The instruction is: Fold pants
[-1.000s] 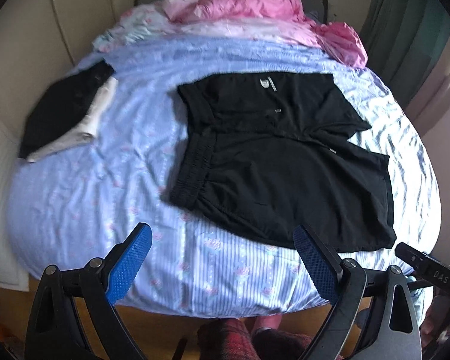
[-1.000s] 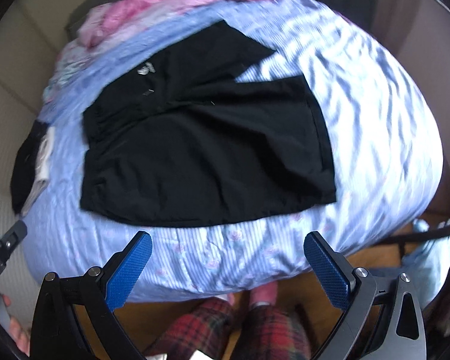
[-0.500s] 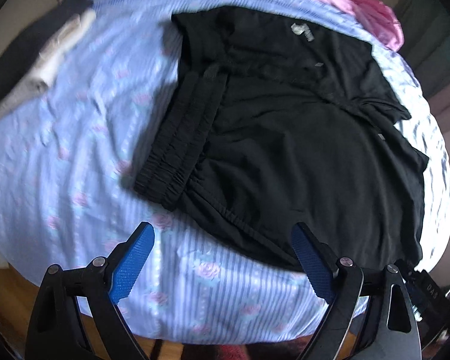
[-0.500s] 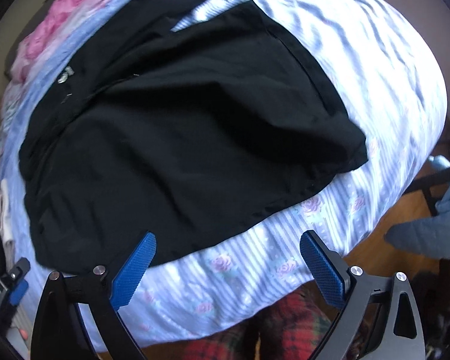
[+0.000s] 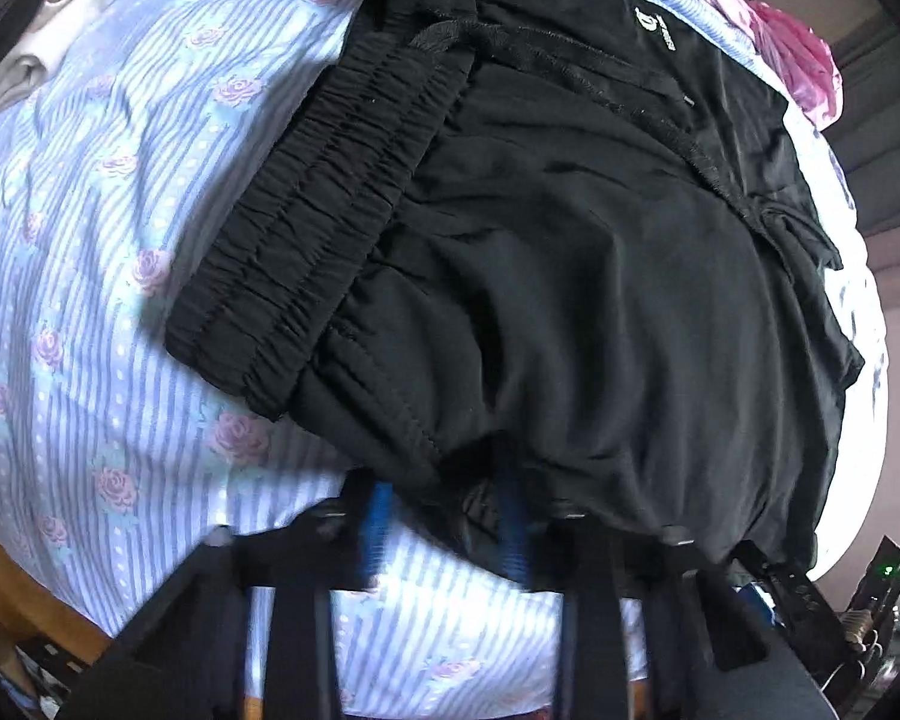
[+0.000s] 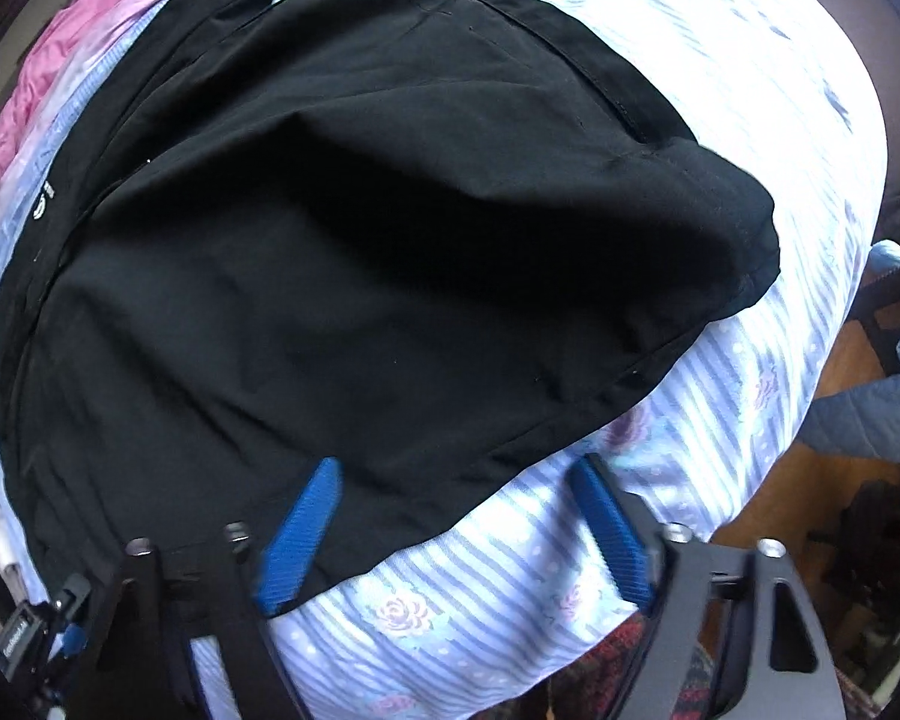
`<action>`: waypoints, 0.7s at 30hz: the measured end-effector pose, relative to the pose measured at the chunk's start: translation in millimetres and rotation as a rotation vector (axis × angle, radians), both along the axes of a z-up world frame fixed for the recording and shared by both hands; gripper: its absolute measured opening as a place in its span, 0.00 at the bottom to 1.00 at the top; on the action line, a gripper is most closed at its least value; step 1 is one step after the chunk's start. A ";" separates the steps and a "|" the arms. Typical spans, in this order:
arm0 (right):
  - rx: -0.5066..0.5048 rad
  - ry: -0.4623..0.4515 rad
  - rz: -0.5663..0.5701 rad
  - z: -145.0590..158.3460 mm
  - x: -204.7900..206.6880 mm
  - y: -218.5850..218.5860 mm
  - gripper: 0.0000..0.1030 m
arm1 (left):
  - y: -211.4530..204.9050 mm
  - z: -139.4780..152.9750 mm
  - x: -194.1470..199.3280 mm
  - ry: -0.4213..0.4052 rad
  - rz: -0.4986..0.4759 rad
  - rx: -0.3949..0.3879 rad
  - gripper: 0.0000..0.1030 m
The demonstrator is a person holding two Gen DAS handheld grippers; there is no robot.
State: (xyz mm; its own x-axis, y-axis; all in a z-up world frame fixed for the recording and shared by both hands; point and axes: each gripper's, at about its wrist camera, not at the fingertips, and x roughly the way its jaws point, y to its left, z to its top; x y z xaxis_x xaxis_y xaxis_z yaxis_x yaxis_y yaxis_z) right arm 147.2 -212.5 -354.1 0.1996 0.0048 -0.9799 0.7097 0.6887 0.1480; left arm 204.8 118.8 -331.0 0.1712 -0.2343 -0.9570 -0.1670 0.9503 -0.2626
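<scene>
The left gripper (image 5: 444, 525), a black frame with blue ribbed pads, sits low at the near edge of the black fabric pants (image 5: 570, 276). Its two blue fingers (image 5: 377, 525) stand a narrow gap apart, with the near hem of the pants bunched between and partly over them; motion blur there makes it impossible to tell whether the pads have actually pinched the cloth.

The right gripper (image 6: 456, 531), of the same build, is held just over the bed with its jaws spread wide. Its left blue pad (image 6: 300, 540) lies on the pants' near edge, while the other pad (image 6: 609, 534) is over bare sheet, clear of the cloth.

The pants lie spread on a light-blue striped bedsheet printed with pink roses (image 5: 90, 300). From the left wrist view, the gathered elastic waistband (image 5: 312, 240) points toward the left, and a small white logo (image 5: 654, 24) shows on the far side. From the right wrist view, the leg hem (image 6: 744, 240) ends toward the right, with a shallow ridge raised across the middle of the fabric.

Beyond the pants, crumpled pink bedding (image 6: 48, 96) is heaped at the head of the bed. A pale grey-white folded garment (image 5: 60, 42) rests on the sheet to the far left, well apart from the pants. Red plaid trousers (image 6: 624, 666) of the person show below the right gripper, and a blue quilted cloth (image 6: 870, 420) lies beside the bed on the wooden floor.
</scene>
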 end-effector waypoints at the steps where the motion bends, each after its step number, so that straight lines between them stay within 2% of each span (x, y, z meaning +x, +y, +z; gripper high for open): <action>1: -0.005 -0.001 0.013 1.7 0.5 -1.8 0.52 | 1.0 1.8 -0.6 0.001 0.006 -0.011 0.15; 2: -0.013 0.003 0.034 4.6 3.2 -1.8 0.43 | 2.8 5.9 -2.9 0.001 0.007 -0.019 0.13; 3: -0.013 0.005 0.055 9.6 7.1 -0.5 0.24 | 2.9 9.2 -3.2 0.001 0.006 -0.020 0.12; 4: -0.009 -0.003 0.080 14.9 11.6 -1.6 0.12 | 4.2 13.2 -2.7 -0.001 0.005 -0.020 0.11; 5: -0.005 -0.010 0.092 19.7 14.4 -3.0 0.09 | 4.7 17.3 -2.8 -0.008 0.003 -0.019 0.10; 9: -0.023 -0.058 0.114 50.6 23.0 -9.2 0.06 | 3.6 36.5 0.5 -0.034 -0.002 -0.015 0.10; 11: -0.062 -0.096 0.151 77.8 31.4 -12.8 0.06 | 1.7 47.1 0.7 -0.049 -0.001 -0.008 0.10; 19: -0.146 -0.246 0.250 176.7 78.0 -18.7 0.06 | 1.8 121.1 16.4 -0.158 0.019 0.014 0.09; 21: -0.157 -0.276 0.257 188.3 80.4 -24.7 0.06 | 0.6 137.0 24.7 -0.188 0.029 0.020 0.09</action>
State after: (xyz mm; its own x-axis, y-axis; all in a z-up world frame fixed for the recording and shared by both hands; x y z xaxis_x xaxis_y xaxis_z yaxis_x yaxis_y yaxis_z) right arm 227.7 -237.2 -165.8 0.4672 -0.0564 -0.8823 0.4599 0.8678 0.1881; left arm 229.5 119.4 -194.0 0.3542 -0.2081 -0.9117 -0.1444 0.9511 -0.2731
